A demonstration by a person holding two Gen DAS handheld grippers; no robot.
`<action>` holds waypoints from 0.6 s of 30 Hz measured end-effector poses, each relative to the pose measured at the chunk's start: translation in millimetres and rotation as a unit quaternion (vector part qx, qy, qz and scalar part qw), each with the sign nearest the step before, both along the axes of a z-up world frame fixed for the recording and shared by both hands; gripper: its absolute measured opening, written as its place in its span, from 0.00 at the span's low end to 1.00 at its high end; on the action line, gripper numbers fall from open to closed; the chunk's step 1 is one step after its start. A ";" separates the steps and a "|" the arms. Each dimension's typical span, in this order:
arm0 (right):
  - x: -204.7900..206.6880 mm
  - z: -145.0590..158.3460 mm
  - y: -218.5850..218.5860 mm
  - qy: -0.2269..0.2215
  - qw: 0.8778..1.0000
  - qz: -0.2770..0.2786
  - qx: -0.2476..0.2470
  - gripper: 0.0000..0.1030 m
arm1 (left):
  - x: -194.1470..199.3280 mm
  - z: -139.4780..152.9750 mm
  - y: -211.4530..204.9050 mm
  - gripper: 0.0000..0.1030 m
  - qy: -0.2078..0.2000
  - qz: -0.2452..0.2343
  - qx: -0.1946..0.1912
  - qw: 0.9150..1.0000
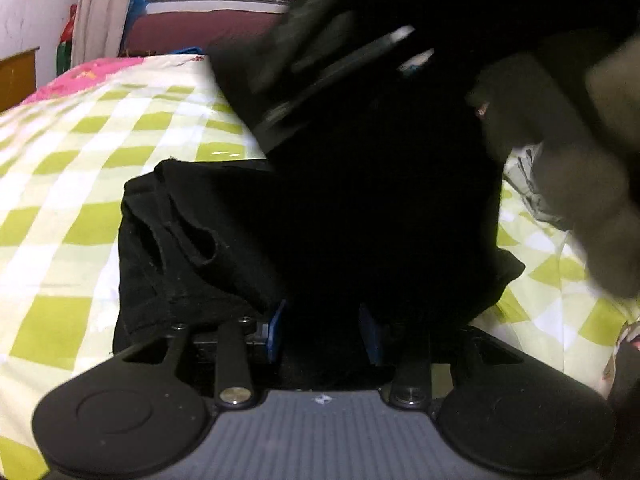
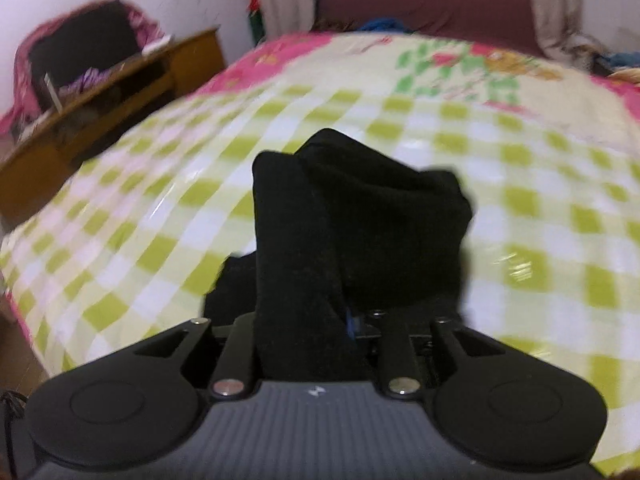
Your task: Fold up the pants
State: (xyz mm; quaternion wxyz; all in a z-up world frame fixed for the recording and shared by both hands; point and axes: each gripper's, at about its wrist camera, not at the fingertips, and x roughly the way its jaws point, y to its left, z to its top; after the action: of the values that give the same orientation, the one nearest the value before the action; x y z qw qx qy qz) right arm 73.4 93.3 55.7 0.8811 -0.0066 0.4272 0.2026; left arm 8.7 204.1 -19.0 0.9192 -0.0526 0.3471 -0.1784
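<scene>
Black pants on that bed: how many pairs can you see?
1, as far as I can tell: the black pants lie bunched on the checked bedspread, with fabric between each gripper's fingers. Both cameras seem to show one garment; folds could hide more.

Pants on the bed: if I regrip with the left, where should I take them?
Probably the loose hemmed edge on the left of the black pants, coming in low from the near side over the checked bedspread. That edge stands open and clear; the rest is bunched and dark.
</scene>
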 end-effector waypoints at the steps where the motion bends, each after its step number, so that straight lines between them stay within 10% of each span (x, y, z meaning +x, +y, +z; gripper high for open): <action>1: -2.0 -7.0 6.9 0.012 1.000 0.010 0.005 0.36 | 0.7 -0.7 4.5 0.52 0.002 -0.001 -0.007 1.000; 12: -51.8 11.3 -49.4 0.037 0.987 0.076 0.135 0.54 | -8.8 1.0 37.4 0.52 0.015 0.005 -0.036 0.999; 18: -68.6 6.4 -73.9 -0.005 0.993 0.082 0.079 0.56 | -23.5 12.2 54.2 0.52 0.035 0.022 -0.074 0.996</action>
State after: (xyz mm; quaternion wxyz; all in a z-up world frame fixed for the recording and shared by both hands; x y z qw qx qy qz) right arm 4.9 19.4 62.1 0.8611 0.0272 0.4037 0.3078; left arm -14.8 258.3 -6.8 0.9036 -0.1347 0.3639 -0.1814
